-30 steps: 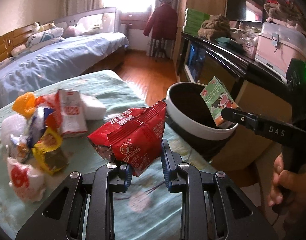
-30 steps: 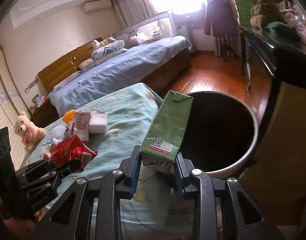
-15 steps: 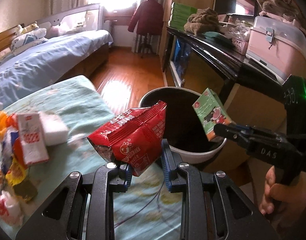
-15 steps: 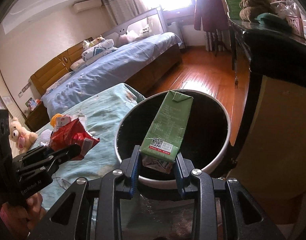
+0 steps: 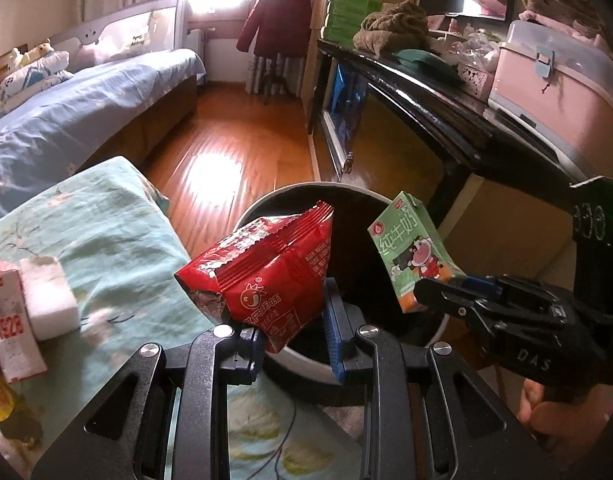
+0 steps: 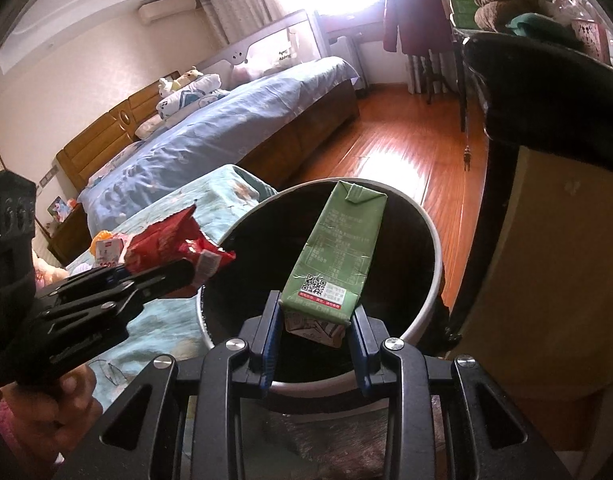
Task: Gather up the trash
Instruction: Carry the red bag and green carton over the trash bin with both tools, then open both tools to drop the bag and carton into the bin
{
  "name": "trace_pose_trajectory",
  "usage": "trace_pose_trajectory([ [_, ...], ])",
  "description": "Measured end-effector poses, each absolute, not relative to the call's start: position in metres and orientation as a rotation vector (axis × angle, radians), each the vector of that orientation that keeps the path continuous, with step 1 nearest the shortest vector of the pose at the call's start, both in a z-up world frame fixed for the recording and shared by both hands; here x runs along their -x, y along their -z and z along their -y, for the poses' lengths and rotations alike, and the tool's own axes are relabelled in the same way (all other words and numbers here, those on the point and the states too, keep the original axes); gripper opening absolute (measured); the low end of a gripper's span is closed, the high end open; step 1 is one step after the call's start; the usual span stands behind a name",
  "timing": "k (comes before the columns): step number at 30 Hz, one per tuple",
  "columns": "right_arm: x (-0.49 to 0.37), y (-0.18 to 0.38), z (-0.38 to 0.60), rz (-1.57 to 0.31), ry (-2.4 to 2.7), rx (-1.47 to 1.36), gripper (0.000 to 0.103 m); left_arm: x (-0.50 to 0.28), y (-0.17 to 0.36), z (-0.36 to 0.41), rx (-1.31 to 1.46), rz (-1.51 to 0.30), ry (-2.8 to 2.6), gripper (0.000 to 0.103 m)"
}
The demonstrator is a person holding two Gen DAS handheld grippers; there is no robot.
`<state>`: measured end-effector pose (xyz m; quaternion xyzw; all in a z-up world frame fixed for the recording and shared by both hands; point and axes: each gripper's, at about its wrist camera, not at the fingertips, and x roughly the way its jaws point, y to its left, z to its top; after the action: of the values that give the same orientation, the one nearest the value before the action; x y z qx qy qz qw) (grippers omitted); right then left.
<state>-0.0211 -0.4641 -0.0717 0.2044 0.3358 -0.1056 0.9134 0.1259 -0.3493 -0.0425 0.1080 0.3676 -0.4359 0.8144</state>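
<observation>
Through my left wrist camera, my left gripper [image 5: 292, 332] pinches a crinkled red foil snack packet [image 5: 266, 276] by its lower corner; the packet carries white Chinese print and a round smiling logo, and it hangs over the near rim of the round white-rimmed, dark-lined waste bin [image 5: 306, 360]. To the right, my right gripper [image 5: 438, 300], stamped "DAS" on its black body, clamps a green milk carton [image 5: 412, 252] printed with "纯牛奶" and a cartoon cow, also above the bin's mouth. On the teal floral bedspread [image 5: 106, 232] at left lie a white foam block [image 5: 46, 300] and a red-and-white box [image 5: 6, 324] reading "1928", as far as I can make out through the blur.

Through my right wrist camera, the right gripper [image 6: 314, 336] squeezes the carton [image 6: 334, 256] at its base; this face shows a QR code and small nutrition print too fine to read. The carton tilts out over the bin [image 6: 430, 248]. My left gripper [image 6: 186, 272] holds the red packet [image 6: 174, 240] at the bin's left edge.
</observation>
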Motion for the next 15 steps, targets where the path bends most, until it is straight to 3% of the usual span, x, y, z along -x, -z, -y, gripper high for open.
trace_pose_trajectory([
  [6,0.02,0.073,0.468,-0.693,0.216,-0.425,0.031,-0.131,0.049,0.36,-0.24,-0.808,0.93,0.024],
  [8,0.02,0.074,0.47,-0.694,0.219,-0.43,0.032,-0.131,0.05,0.362,-0.247,-0.813,0.926,0.027],
  [10,0.021,0.075,0.473,-0.695,0.22,-0.443,0.034,-0.131,0.05,0.361,-0.247,-0.814,0.933,0.036],
  [15,0.024,0.074,0.477,-0.684,0.229,-0.47,0.035,-0.126,0.051,0.355,-0.256,-0.804,0.915,0.044],
])
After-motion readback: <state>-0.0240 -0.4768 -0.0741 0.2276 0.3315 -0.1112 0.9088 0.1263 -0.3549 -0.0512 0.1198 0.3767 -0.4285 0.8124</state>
